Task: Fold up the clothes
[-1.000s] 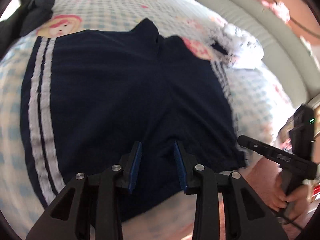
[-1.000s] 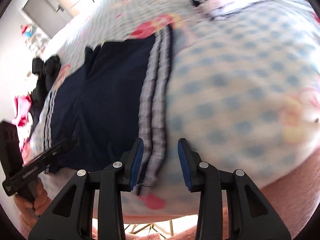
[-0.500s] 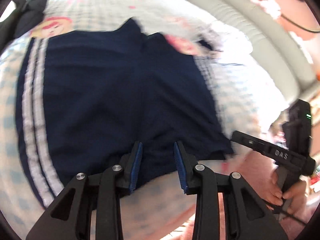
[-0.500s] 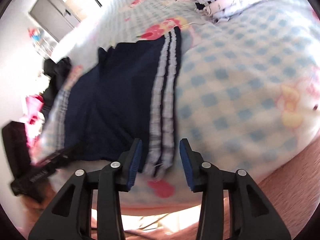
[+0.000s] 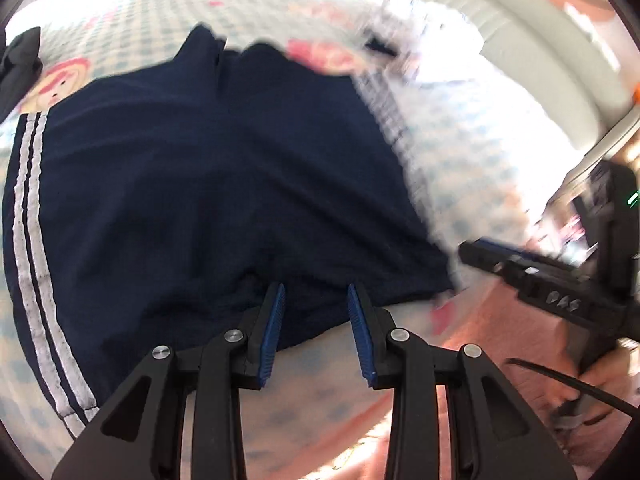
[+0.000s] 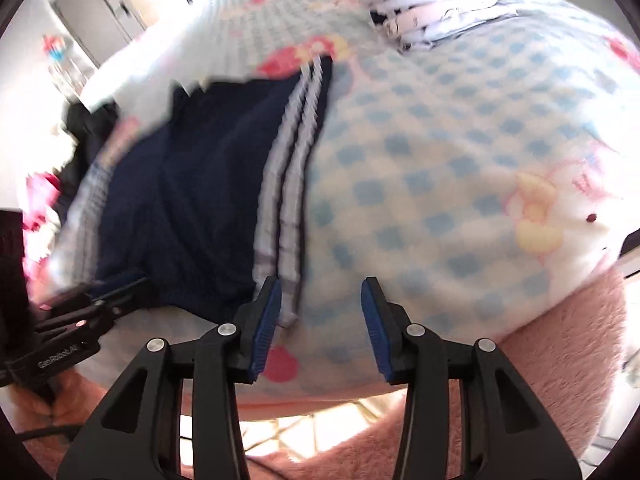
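Navy shorts (image 5: 208, 184) with white side stripes lie flat on a blue-checked cartoon blanket (image 5: 460, 140). My left gripper (image 5: 316, 300) is open, hovering over the shorts' near hem, nothing between its blue pads. The right gripper (image 5: 484, 250) shows at the right of that view, held by a hand. In the right wrist view the shorts (image 6: 192, 184) lie left of centre, their striped edge (image 6: 286, 200) running down to my open right gripper (image 6: 322, 300), whose left pad sits beside the stripe's lower end. The left gripper (image 6: 128, 284) pokes in over the hem from the left.
A folded white patterned garment (image 6: 428, 8) rests at the far end of the blanket. Dark clothes (image 5: 20, 64) lie at the far left. A grey padded headboard (image 5: 532, 40) runs along the right. A pink fuzzy blanket (image 6: 560, 352) covers the near bed edge.
Both grippers have pulled back toward the near edge of the bed, the right one opening a little wider. The shorts lie where they were.
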The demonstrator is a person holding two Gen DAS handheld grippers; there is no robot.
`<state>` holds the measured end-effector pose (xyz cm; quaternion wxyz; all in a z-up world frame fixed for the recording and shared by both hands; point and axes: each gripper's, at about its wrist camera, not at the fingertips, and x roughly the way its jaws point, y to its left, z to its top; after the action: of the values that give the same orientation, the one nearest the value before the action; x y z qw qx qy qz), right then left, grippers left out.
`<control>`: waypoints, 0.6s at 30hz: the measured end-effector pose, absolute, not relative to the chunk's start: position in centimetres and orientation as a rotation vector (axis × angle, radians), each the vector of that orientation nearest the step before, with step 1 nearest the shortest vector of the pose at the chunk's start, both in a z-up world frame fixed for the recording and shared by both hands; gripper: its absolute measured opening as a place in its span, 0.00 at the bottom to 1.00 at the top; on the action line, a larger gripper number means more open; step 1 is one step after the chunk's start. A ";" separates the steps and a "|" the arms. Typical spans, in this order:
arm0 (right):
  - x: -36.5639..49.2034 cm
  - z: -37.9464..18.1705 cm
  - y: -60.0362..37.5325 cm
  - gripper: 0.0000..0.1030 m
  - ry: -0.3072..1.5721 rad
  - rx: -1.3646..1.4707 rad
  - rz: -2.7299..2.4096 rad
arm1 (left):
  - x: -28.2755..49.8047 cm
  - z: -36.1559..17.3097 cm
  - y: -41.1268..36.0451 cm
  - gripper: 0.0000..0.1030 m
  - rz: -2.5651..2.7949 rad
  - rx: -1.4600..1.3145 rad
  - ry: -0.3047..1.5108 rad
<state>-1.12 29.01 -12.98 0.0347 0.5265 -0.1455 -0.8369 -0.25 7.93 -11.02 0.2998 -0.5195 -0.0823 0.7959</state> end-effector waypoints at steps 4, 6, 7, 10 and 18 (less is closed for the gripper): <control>-1.0 -13.0 29.9 0.41 -0.456 1.672 -2.578 | -0.7 -10.5 10.0 0.33 2.057 -1.328 -0.226; -0.6 -14.1 30.4 0.41 -0.466 1.718 -2.526 | -0.8 -10.4 11.2 0.32 2.027 -1.316 -0.218; -0.5 -14.8 30.5 0.41 -0.519 1.740 -2.476 | -0.8 -10.5 11.9 0.32 2.011 -1.319 -0.208; -0.7 -15.8 30.2 0.41 -0.543 1.767 -2.439 | -0.9 -11.4 13.7 0.32 2.019 -1.354 -0.110; 0.0 -15.5 29.5 0.41 -0.412 1.766 -2.470 | -1.8 -12.8 13.6 0.32 2.037 -1.410 -0.140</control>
<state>0.00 29.53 -15.52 0.0389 0.5758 -0.1345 -0.8055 -1.82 13.60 -12.78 0.3241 -0.5376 -0.0536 0.7766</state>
